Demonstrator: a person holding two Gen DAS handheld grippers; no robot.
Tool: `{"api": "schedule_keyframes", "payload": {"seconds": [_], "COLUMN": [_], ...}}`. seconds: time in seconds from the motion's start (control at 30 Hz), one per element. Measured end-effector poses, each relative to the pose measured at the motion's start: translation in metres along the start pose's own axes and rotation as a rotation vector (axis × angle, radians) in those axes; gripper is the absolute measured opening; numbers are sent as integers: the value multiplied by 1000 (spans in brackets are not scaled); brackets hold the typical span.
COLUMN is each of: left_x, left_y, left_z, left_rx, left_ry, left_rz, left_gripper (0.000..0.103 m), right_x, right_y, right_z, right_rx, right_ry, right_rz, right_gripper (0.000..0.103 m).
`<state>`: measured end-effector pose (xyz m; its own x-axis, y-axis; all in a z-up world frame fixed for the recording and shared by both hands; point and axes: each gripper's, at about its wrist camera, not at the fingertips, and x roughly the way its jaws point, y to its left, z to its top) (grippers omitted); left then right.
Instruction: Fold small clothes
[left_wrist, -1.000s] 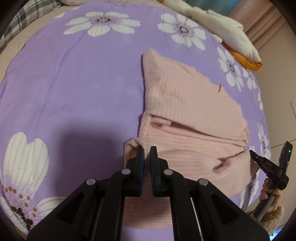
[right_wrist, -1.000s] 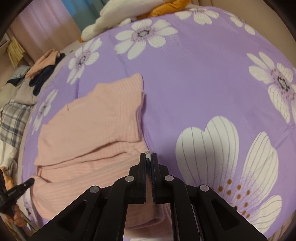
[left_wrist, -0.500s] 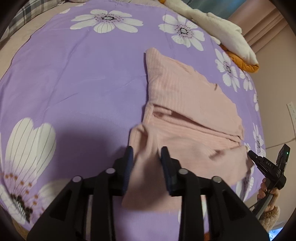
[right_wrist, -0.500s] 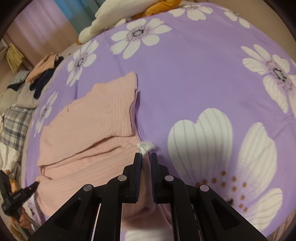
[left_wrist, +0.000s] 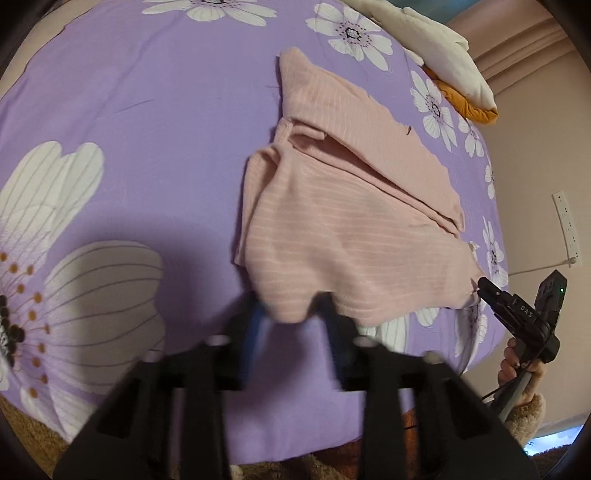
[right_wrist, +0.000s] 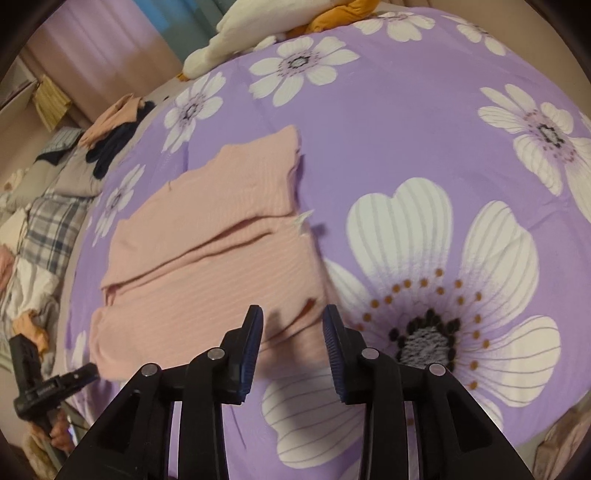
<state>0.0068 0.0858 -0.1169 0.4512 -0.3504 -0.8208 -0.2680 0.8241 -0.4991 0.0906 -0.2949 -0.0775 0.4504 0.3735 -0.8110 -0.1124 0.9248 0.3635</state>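
A pink ribbed garment (left_wrist: 343, 206) lies folded in layers on the purple flowered bedspread (left_wrist: 147, 110). My left gripper (left_wrist: 291, 325) is open, blurred, with the garment's near corner hanging loose between the jaws. My right gripper (right_wrist: 291, 332) is open and empty, just short of the garment's near edge (right_wrist: 221, 280). The right gripper also shows at the right edge of the left wrist view (left_wrist: 517, 314), and the left gripper at the lower left of the right wrist view (right_wrist: 51, 384).
A white and orange pile (left_wrist: 443, 48) lies at the bed's far side. Plaid and dark clothes (right_wrist: 55, 206) are heaped beyond the bed's left edge. A wall with a socket (left_wrist: 565, 221) stands to the right.
Both grippers have opened and let go of the garment's edge. Both have pulled back toward the near edge of the bed. The released fold now lies over the garment.
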Motion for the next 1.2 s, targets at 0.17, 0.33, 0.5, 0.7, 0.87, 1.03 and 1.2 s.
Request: {"api": "schedule_keyframes", "payload": {"seconds": [0.17,0.33,0.5,0.7,0.87,1.03,1.2], "left_x": [-3,-24,-38,-37,-14,14,28], "left_y": [-2,-4,-16,-23,-18,-4,-4], "left_z": [3,20,44,79,109,142,161], "left_rx": [-32,-75,-46,-29,-47,-127,-128], "left_ry": [-21,-67,-126,-179,-168,-140,-132], "left_rz": [-27,-119,-139,-141,-127,-118,-97], "left_gripper": [4,3,3,2,2,2,3], "right_x": [8,-2,-8,-5,15,48,70], "right_y": [5,12,17,20,14,3,-2], "right_z": [3,13,33,62,86,103,110], "right_rx": [0,-15,2,19,65,123,136], "right_ry": [3,-41,-81,-113,-100,-45,-11], "right_rz": [3,60,119,144,146,115,75], "right_gripper": [7,7,7,7,7,7,7]}}
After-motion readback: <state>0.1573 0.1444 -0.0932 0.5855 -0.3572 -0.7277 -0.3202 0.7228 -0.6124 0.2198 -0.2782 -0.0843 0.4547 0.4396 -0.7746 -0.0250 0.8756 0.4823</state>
